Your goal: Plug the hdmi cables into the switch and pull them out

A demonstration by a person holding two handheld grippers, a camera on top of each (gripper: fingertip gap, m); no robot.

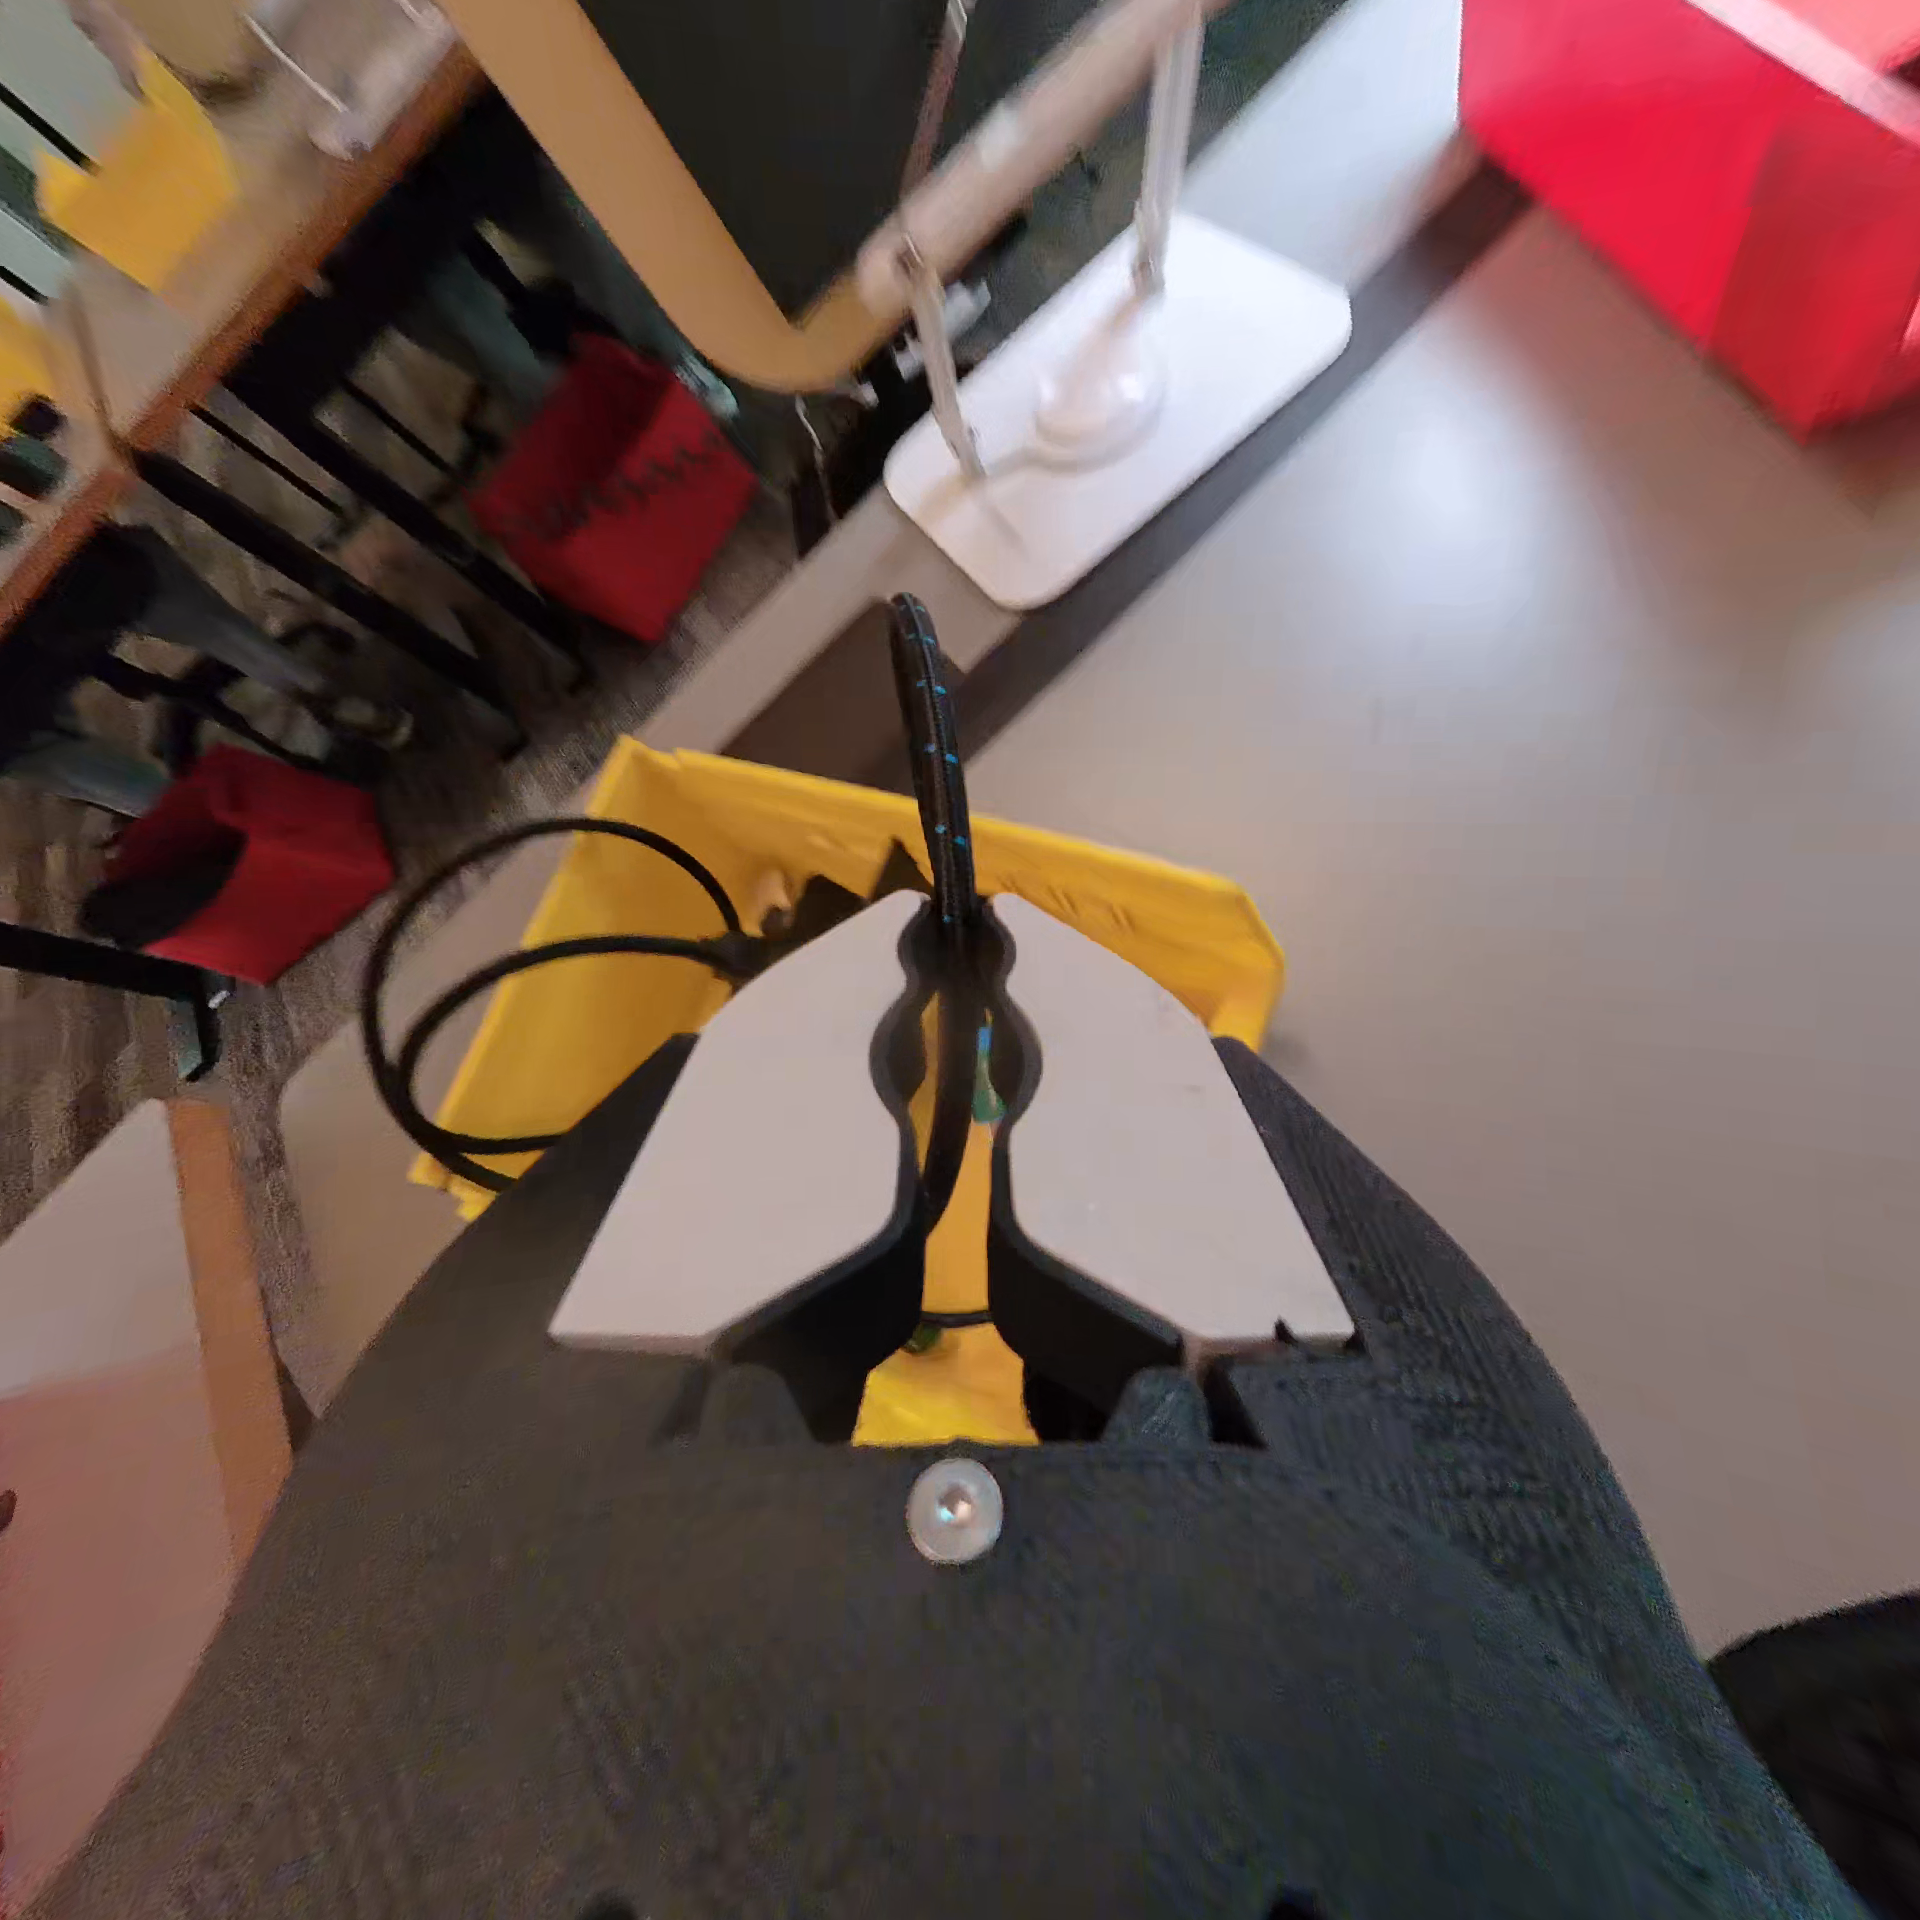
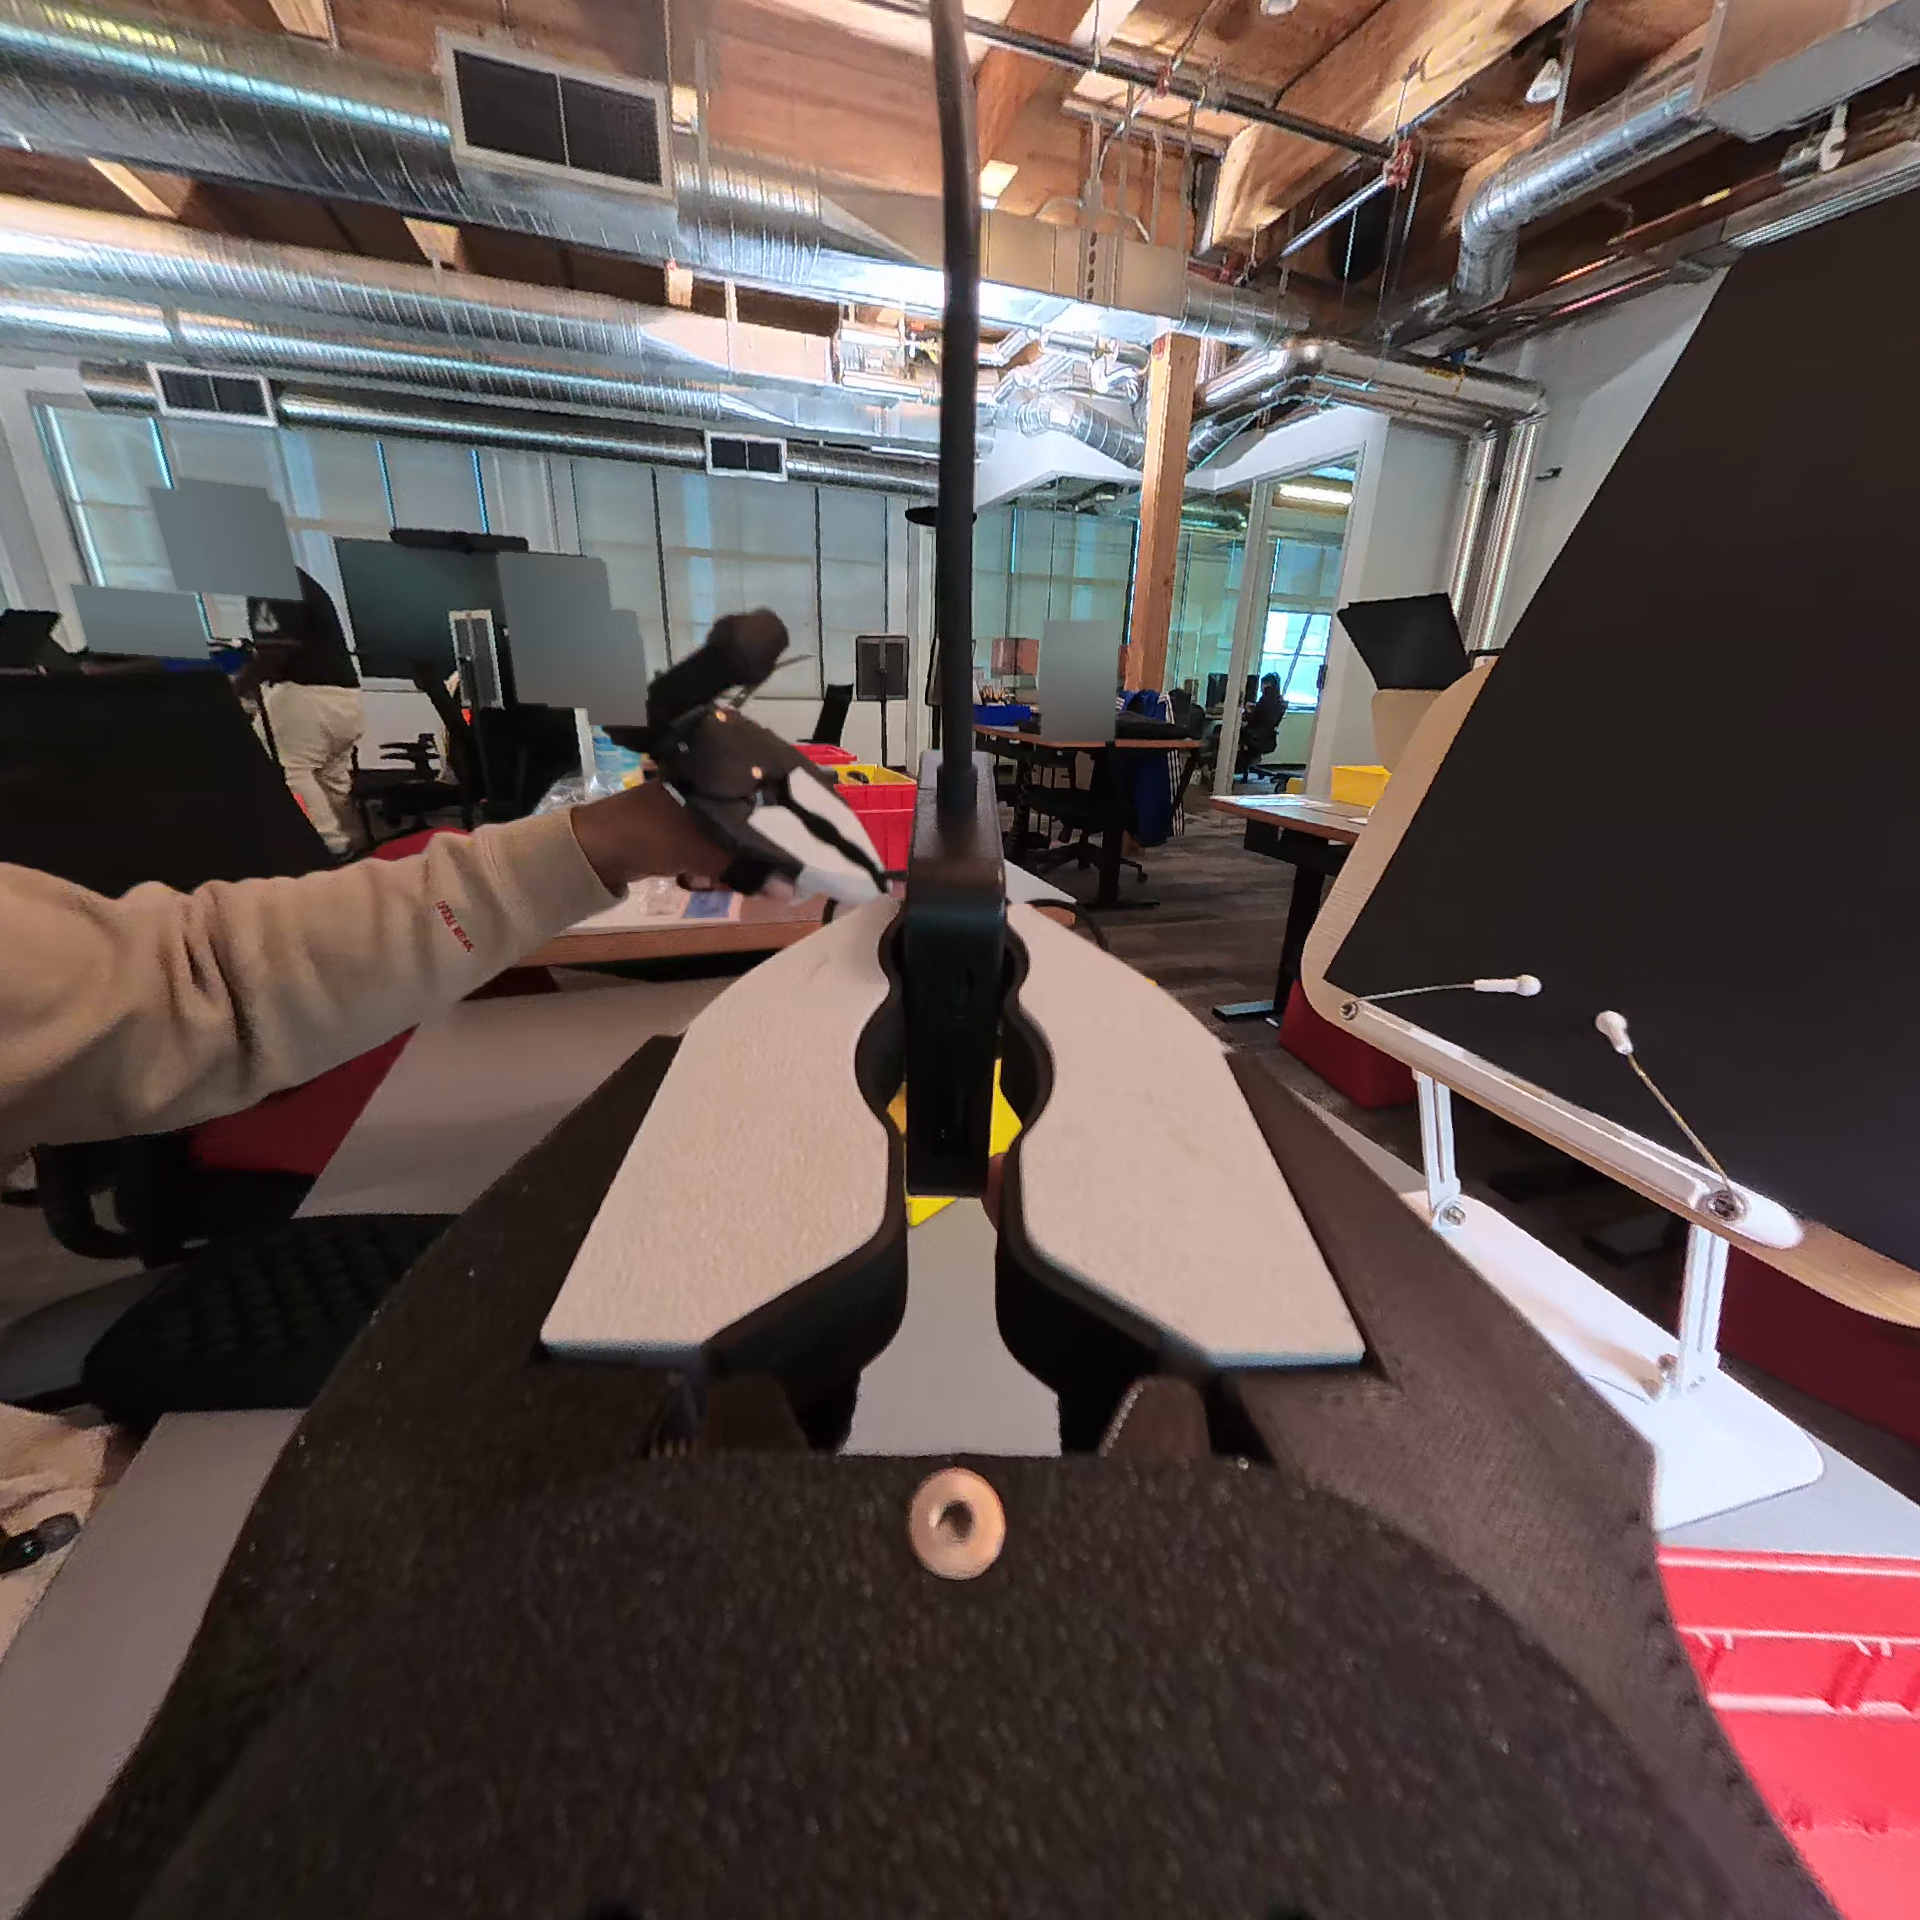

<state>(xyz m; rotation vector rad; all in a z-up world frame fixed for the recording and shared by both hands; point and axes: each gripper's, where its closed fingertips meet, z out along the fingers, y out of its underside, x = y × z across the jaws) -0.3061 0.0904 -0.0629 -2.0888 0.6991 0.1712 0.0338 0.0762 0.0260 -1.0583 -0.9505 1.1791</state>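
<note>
In the left wrist view my left gripper (image 1: 951, 914) is shut on a black braided HDMI cable (image 1: 940, 748) with blue flecks, held over a yellow bin (image 1: 1143, 904). The cable arches up past the fingertips. A thinner black cable (image 1: 436, 997) loops out over the bin's left side. In the right wrist view my right gripper (image 2: 954, 914) is shut on a black rectangular plug body (image 2: 954, 987), and its cable (image 2: 956, 416) rises straight up. The left gripper (image 2: 831, 883) shows just to the left of it, held by a hand in a beige sleeve. I cannot make out the switch.
A grey table (image 1: 1455, 831) carries a white stand (image 1: 1122, 416) that holds a tilted black board (image 2: 1662, 779). A red bin (image 1: 1714, 187) sits at the far right and another (image 2: 1818, 1714) at the near right. More red bins (image 1: 613, 488) and chairs stand on the floor to the left. Across from one pair of fingers to the other is roughly 35 cm.
</note>
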